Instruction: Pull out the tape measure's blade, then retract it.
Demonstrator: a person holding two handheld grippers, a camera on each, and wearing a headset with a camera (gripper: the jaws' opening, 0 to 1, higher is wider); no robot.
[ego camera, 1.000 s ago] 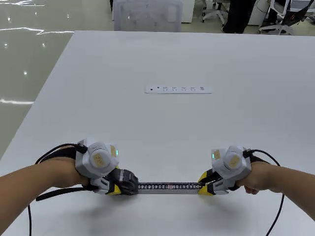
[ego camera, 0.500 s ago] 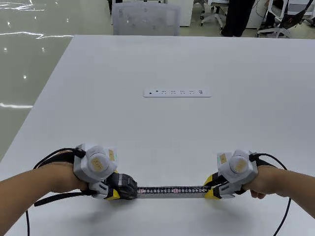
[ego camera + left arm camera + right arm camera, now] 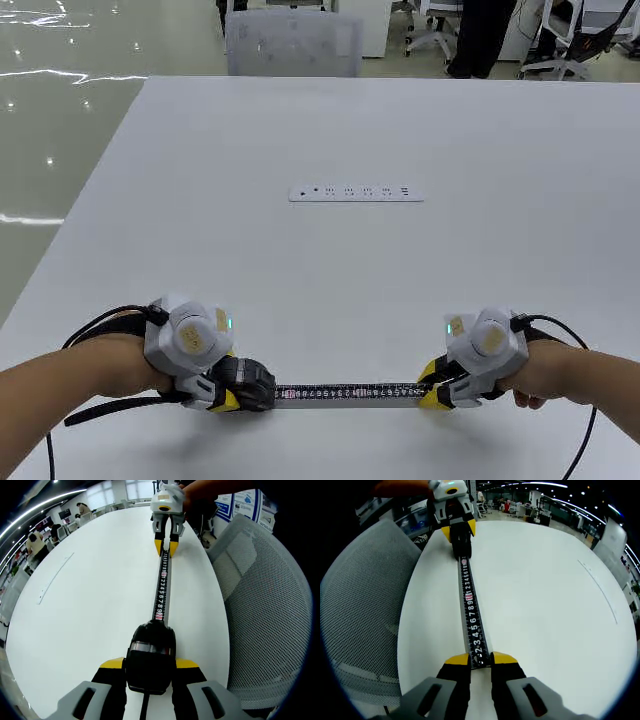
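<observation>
white table [image 3: 350,260], work at its 6 o'clock edge. left gripper [image 3: 150,664] clenched on case [image 3: 151,650]; right gripper [image 3: 480,659] pinching blade [image 3: 469,605] tip. blade runs 9 to 3 o'clock, longer than a second ago, grippers further apart: pull-out still under way, retraction pending.

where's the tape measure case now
Head view, lower left at the front of the table: the case is clamped in the left gripper, its blade stretching to the right gripper.

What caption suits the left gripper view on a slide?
Left hand-held gripper clamps the tape measure; right hand-held gripper holds its extended blade.
</observation>
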